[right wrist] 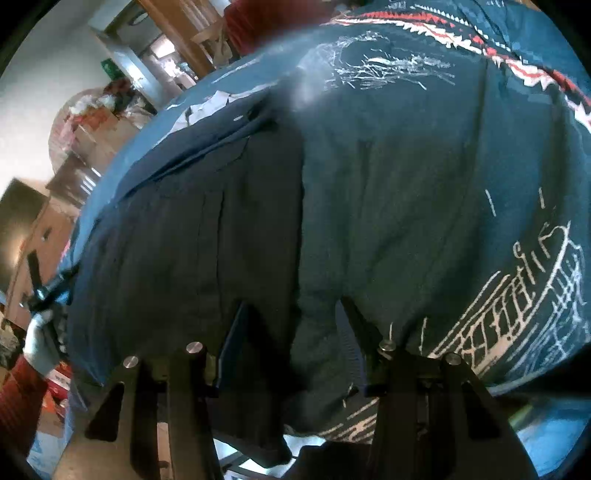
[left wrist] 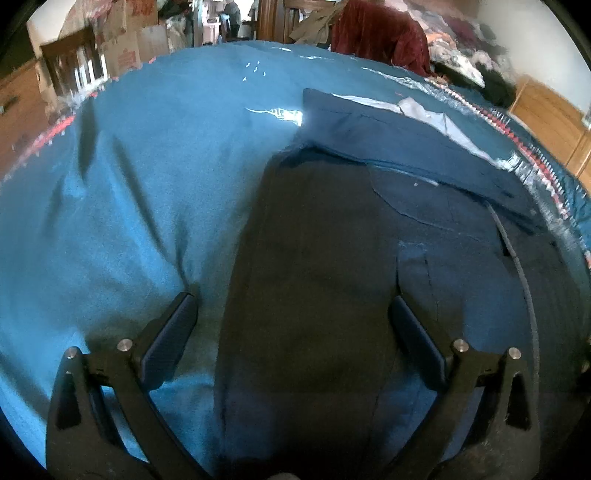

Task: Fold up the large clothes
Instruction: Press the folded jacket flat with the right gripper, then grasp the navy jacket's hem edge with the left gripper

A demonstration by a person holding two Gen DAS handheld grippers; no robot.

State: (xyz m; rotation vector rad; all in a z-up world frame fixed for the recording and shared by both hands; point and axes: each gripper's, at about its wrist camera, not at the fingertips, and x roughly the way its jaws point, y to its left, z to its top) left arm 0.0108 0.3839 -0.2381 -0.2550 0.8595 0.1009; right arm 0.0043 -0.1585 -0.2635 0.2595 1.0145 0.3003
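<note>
A dark navy garment (left wrist: 314,258) lies flat on a blue patterned blanket (left wrist: 129,184), with a lighter navy folded layer (left wrist: 406,140) and pale lining at its far end. My left gripper (left wrist: 293,308) is open just above it; one finger is over the blanket and the other over the garment. In the right wrist view the same garment (right wrist: 192,236) fills the left half. My right gripper (right wrist: 293,317) is open and pressed down, straddling the garment's right edge, so dark fabric and blanket (right wrist: 406,184) both sit between its fingers. At the far left is a gloved hand (right wrist: 38,343) holding the left gripper.
The blanket has a red and white border (left wrist: 532,158) and white line drawings (right wrist: 517,295). A thin black cable (left wrist: 517,258) crosses the garment's right side. Cardboard boxes (left wrist: 125,40), wooden furniture (left wrist: 550,118) and a dark red cloth (left wrist: 376,33) stand beyond the far edge.
</note>
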